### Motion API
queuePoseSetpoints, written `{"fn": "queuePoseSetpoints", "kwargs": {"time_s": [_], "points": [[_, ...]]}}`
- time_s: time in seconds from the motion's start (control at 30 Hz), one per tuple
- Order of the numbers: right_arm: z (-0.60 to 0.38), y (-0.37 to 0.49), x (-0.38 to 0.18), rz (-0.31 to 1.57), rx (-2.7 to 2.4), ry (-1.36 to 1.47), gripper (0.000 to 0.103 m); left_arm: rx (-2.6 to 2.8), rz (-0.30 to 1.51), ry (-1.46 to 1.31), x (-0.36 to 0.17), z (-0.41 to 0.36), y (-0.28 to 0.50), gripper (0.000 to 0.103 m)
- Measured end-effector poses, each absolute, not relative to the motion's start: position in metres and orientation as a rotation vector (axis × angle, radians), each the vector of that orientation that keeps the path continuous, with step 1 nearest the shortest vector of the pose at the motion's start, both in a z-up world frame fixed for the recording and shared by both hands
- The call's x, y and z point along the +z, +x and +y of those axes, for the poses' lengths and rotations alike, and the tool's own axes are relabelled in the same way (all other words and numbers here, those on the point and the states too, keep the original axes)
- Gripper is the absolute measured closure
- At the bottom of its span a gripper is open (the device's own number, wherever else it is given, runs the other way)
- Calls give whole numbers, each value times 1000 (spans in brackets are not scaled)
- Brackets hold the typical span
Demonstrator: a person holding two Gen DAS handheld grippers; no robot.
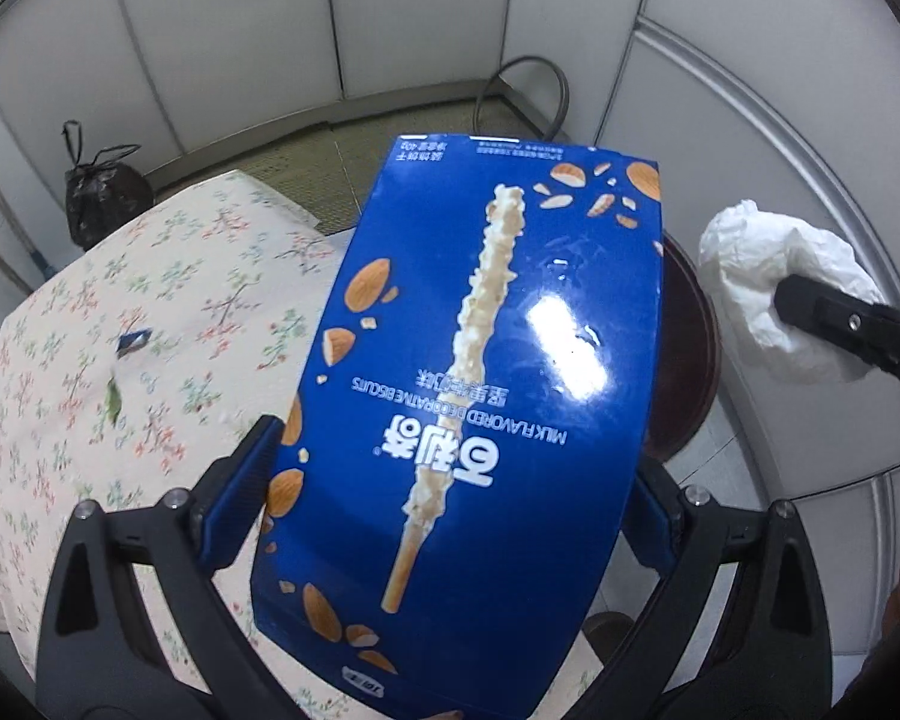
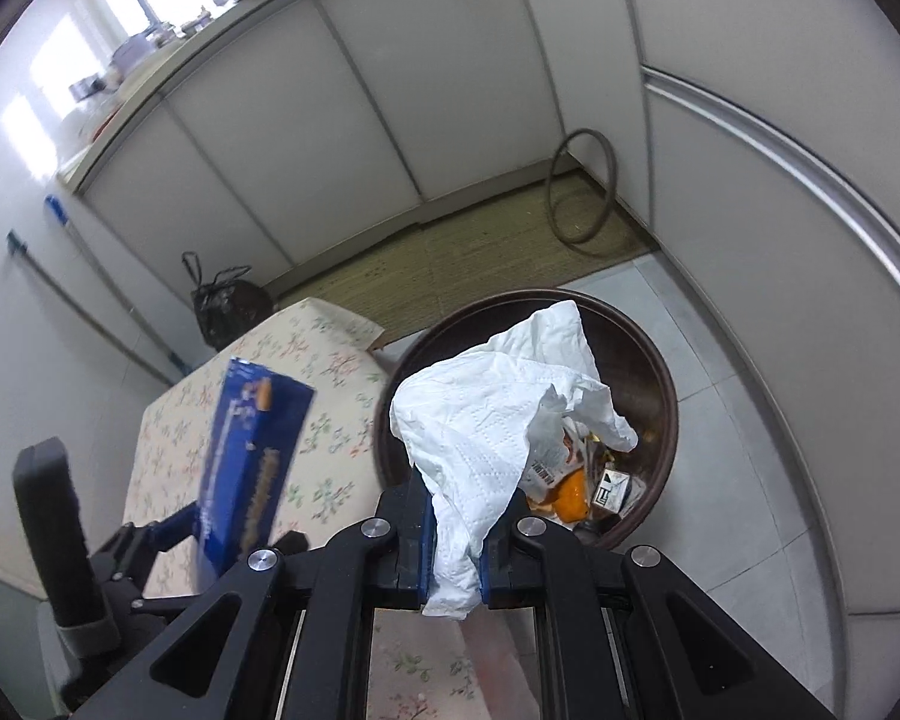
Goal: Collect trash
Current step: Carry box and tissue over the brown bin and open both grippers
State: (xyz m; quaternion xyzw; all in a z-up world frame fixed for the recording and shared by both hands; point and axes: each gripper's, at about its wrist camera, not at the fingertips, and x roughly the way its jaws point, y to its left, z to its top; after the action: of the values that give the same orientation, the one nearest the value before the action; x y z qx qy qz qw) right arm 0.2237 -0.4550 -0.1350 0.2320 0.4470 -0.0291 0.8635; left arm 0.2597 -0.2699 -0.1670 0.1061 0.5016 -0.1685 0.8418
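we hold the left claw (image 1: 450,516) clamped on the two long edges of a glossy blue cardboard biscuit box (image 1: 480,408), a flat rectangular carton printed with almonds and a coated stick. its long axis runs forward along the fingers, tilted up and away from us, its print upside down in the left wrist view. it hangs above the edge of the counter (image 1: 120,312), which wears a pale floral cloth with a small blue scrap (image 1: 135,341) and a green bit (image 1: 113,399) lying on it.

our right claw (image 2: 456,564) is pinched on a crumpled white paper tissue (image 2: 492,414), soft and embossed, its loose end billowing up and forward over the round dark-brown trash bin (image 2: 660,372). the bin stands on the grey tiled floor (image 2: 738,480) just beside the counter, with wrappers and orange scraps inside. a tied black bag (image 1: 99,195) sits beyond the counter.
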Motion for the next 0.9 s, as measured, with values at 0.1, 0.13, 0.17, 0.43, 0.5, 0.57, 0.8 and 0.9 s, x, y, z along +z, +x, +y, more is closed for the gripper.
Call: {"fn": "queuePoseSetpoints", "kwargs": {"time_s": [0.1, 0.13, 0.17, 0.43, 0.5, 0.57, 0.8, 0.9], "points": [[-481, 229, -156, 955, -87, 564, 92, -361, 1074, 269, -174, -296, 276, 4], [-490, 230, -165, 964, -98, 598, 92, -366, 1076, 286, -177, -304, 281, 4], [-496, 232, -172, 971, -105, 627, 91, -371, 1076, 296, -177, -310, 281, 4], [-528, 231, -201, 1002, -153, 755, 88, -393, 1076, 335, -191, -335, 286, 3], [-531, 229, -200, 995, -146, 766, 87, -391, 1076, 336, -192, -334, 287, 3], [-530, 229, -200, 991, -143, 786, 67, -392, 1068, 341, -192, -333, 287, 2], [-536, 222, -188, 938, -159, 862, 43, -402, 1008, 373, -179, -331, 281, 0], [-537, 221, -184, 934, -165, 860, 41, -412, 1002, 370, -176, -327, 280, 0]]}}
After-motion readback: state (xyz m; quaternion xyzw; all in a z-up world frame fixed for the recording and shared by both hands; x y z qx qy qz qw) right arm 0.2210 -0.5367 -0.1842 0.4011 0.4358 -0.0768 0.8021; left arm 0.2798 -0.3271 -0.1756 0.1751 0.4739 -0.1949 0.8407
